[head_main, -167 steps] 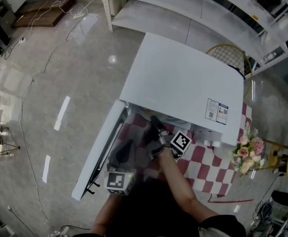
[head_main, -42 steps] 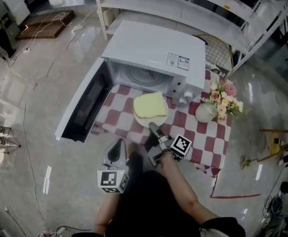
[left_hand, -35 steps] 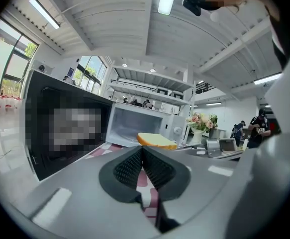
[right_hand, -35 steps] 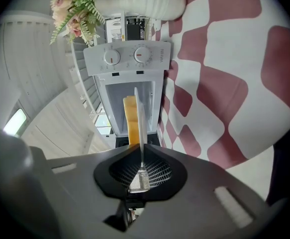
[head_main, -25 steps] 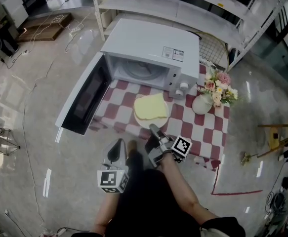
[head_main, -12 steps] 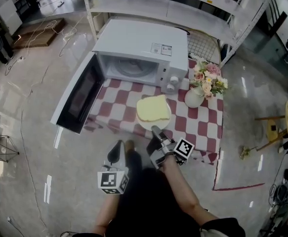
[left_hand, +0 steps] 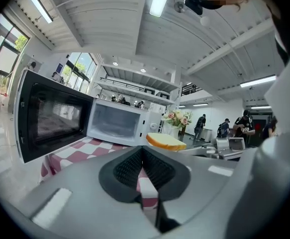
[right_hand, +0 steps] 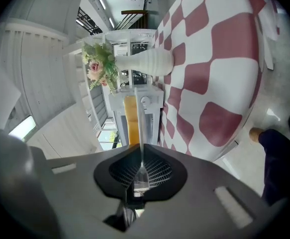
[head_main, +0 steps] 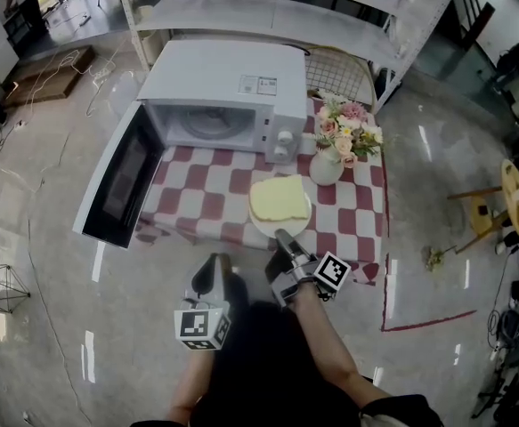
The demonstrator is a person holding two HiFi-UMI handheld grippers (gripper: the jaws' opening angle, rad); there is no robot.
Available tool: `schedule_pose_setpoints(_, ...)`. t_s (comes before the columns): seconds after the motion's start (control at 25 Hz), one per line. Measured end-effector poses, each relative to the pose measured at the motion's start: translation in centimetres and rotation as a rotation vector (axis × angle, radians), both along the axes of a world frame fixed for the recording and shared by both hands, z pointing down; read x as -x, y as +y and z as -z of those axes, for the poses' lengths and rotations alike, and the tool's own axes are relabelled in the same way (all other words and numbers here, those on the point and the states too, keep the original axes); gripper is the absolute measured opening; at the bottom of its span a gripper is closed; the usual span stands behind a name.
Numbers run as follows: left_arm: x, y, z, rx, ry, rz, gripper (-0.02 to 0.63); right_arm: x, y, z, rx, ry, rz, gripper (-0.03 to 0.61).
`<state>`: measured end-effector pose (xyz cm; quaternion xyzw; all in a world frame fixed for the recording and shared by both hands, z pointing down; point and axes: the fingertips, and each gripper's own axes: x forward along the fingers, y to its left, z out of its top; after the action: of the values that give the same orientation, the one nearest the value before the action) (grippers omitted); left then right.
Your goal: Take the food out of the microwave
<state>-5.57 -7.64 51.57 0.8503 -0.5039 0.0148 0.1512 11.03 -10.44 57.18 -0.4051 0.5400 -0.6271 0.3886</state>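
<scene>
Right tongs [head_main: 283, 238] are clamped shut on the near rim of the plate [head_main: 263, 228], which shows edge-on in the right gripper view. The slice of bread [head_main: 278, 197] lies flat on the plate, straight ahead of those tongs, slightly wider side to side than deep. Food is out of the microwave [head_main: 214, 83] and over the front part of the counter [head_main: 197, 189]; can't tell if the plate touches the checked cloth. Left tongs [head_main: 207, 272] are closed and empty, left of the plate and apart from it, so the right hand is the nearer one. Microwave sits behind and left of the plate, door [head_main: 117, 181] swung open, inside bare. Vase of flowers [head_main: 327, 165] is just behind the plate, a likely bump risk. Likely next: set the plate down and let go. Glossy grey floor [head_main: 45, 238], white shelving [head_main: 268, 7] behind the counter.
</scene>
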Motion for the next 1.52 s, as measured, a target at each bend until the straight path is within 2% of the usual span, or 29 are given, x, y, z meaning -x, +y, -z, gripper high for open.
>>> schedule_pose_setpoints(0.48, -4.8, -0.1, -0.1, -0.004, -0.001, -0.131, 0.009, -4.9, 2.7, -0.1, -0.003, 0.000, -0.133, 0.015)
schedule_pose_setpoints(1.08, -9.1, 0.0, 0.0, -0.006, -0.016, -0.269, 0.009, -9.0, 5.1, -0.2, -0.001, 0.013, -0.255, 0.015)
schedule_pose_setpoints(1.52, -10.4, 0.1, 0.0, -0.022, -0.025, -0.309, 0.009, -11.3, 6.5, -1.2, 0.012, 0.025, -0.322, 0.015)
